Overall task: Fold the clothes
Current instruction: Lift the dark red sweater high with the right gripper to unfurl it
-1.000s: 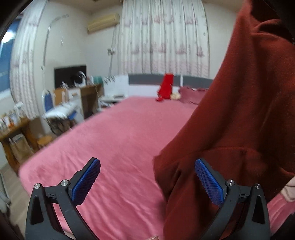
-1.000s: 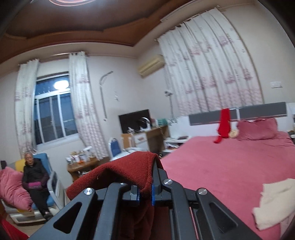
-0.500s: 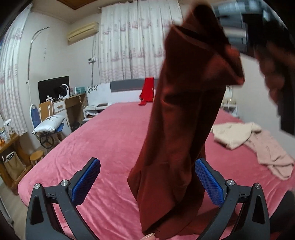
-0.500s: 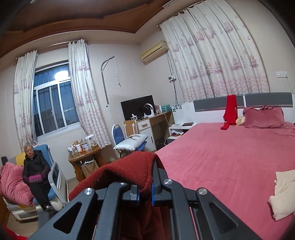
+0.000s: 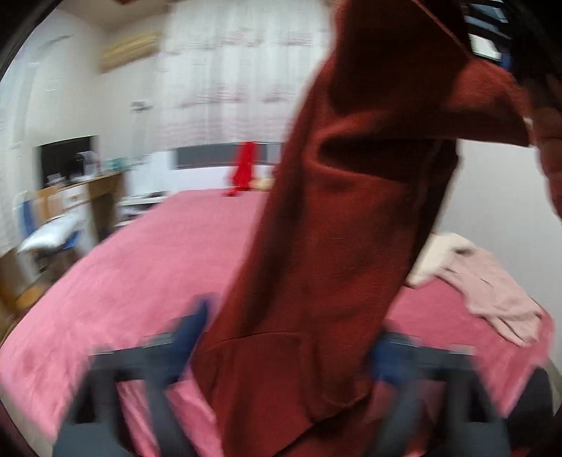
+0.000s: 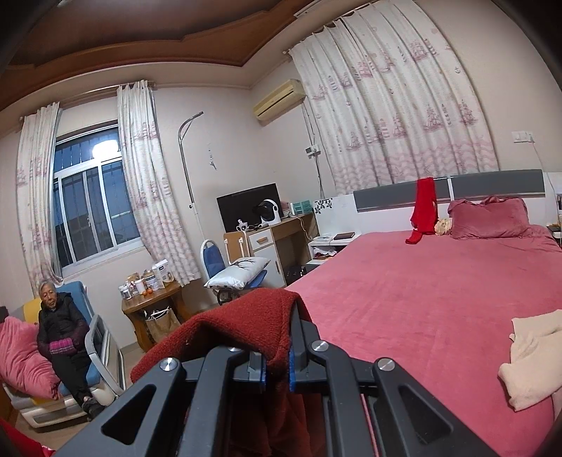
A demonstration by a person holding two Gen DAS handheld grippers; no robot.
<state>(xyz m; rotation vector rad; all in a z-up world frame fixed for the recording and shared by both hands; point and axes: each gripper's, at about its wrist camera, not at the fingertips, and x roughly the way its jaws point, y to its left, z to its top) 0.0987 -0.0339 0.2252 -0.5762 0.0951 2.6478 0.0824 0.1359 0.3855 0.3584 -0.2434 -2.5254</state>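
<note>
While its fingers (image 5: 191, 328) close around the hanging fabric, the left gripper (image 5: 288, 344) reaches in from the bottom of its own view, aimed slightly downward over the pink bed (image 5: 140, 267). Motion blur smears both blue pads, so whether they already press the cloth cannot be told. The dark red sweater (image 5: 344, 225) hangs between them, running from 6 o'clock up to 1 o'clock, where it is pinched by the right gripper (image 5: 491, 31), only partly visible at the frame's top right corner. A hand (image 5: 553, 154) at 3 o'clock is cut off by the frame edge. Behind the sweater, a cream garment (image 5: 439, 253) and a pale pink garment (image 5: 498, 291) lie at 4 o'clock on the bed, the cream one partly hidden. A bright red garment (image 5: 246, 168) hangs at 12 o'clock over the headboard.

Seen from the right wrist, the right gripper (image 6: 275, 365) points nearly level across the room, its fingers (image 6: 293, 365) narrow and clamped on a fold of the sweater (image 6: 242, 327), which drapes over the left finger and drops out of sight below. A person (image 6: 59, 327) sits in a chair at 8 o'clock. The cream garment (image 6: 530, 358) lies at 4 o'clock, cut off by the lens rim.
</note>
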